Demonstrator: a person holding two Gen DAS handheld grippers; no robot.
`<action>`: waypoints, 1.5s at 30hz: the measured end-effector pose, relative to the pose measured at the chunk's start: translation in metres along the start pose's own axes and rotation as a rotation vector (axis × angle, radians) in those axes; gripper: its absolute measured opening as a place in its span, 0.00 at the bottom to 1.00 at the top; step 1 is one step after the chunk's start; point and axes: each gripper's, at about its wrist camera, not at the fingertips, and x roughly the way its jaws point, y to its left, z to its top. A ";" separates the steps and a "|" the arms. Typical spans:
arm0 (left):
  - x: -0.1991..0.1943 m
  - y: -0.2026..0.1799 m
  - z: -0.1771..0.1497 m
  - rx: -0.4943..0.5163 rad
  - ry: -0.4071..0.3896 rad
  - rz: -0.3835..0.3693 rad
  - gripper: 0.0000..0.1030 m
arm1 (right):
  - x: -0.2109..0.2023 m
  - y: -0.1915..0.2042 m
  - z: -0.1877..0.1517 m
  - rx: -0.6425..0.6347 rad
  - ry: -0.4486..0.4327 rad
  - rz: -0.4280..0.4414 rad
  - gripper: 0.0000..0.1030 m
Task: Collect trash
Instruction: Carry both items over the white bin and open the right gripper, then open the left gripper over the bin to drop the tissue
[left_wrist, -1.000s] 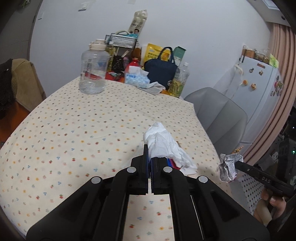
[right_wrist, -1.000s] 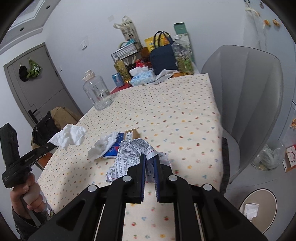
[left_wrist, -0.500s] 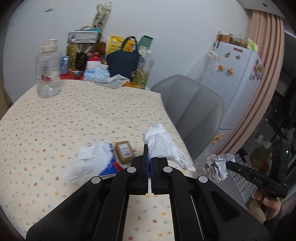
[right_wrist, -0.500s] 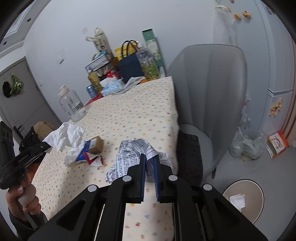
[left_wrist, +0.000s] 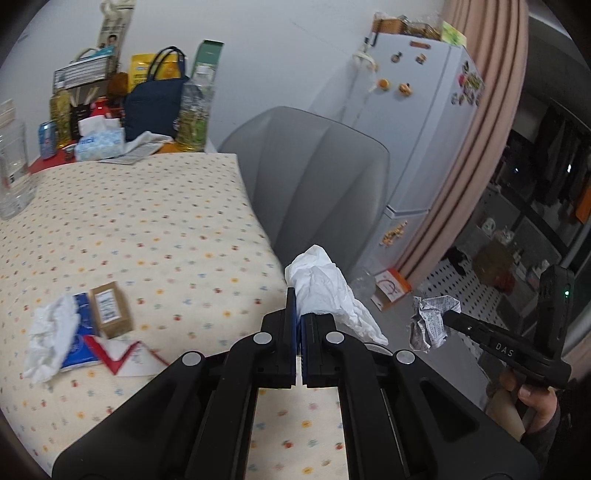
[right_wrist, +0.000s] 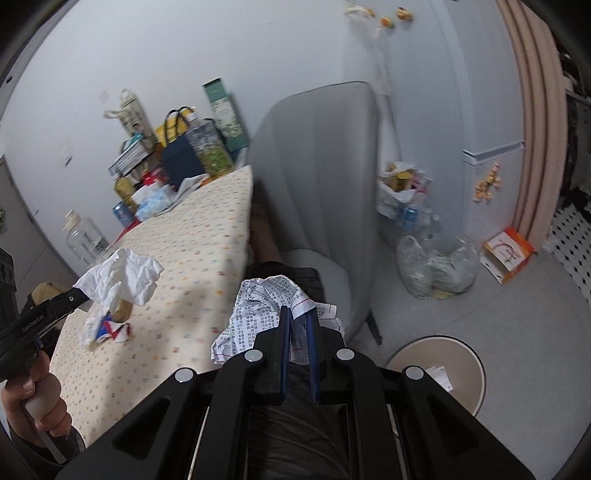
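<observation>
Two loads in hand: my left gripper (left_wrist: 298, 317) pinches a white tissue (left_wrist: 325, 291), my right gripper (right_wrist: 297, 325) grips printed paper (right_wrist: 258, 314), both beyond the table (left_wrist: 147, 229) edge. Next, what looks like the bin (right_wrist: 461, 358); more scraps (left_wrist: 51, 332) wait.

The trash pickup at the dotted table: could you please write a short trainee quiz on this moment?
1. True or false: the left gripper is shut on the white tissue.
2. What does the right gripper hold: A a can, B the printed crumpled paper, C a bottle?
3. Fill in: the round bin stands on the ____.

Key: 1 true. 2 B. 3 floor. The small brown box and other scraps remain on the table.
</observation>
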 end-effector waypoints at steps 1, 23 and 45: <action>0.006 -0.006 0.000 0.009 0.008 -0.006 0.02 | -0.001 -0.008 -0.001 0.011 -0.002 -0.008 0.10; 0.123 -0.095 -0.022 0.138 0.216 -0.050 0.02 | 0.040 -0.149 -0.048 0.224 0.086 -0.159 0.10; 0.155 -0.119 -0.044 0.168 0.313 -0.058 0.02 | 0.078 -0.211 -0.073 0.389 0.108 -0.225 0.55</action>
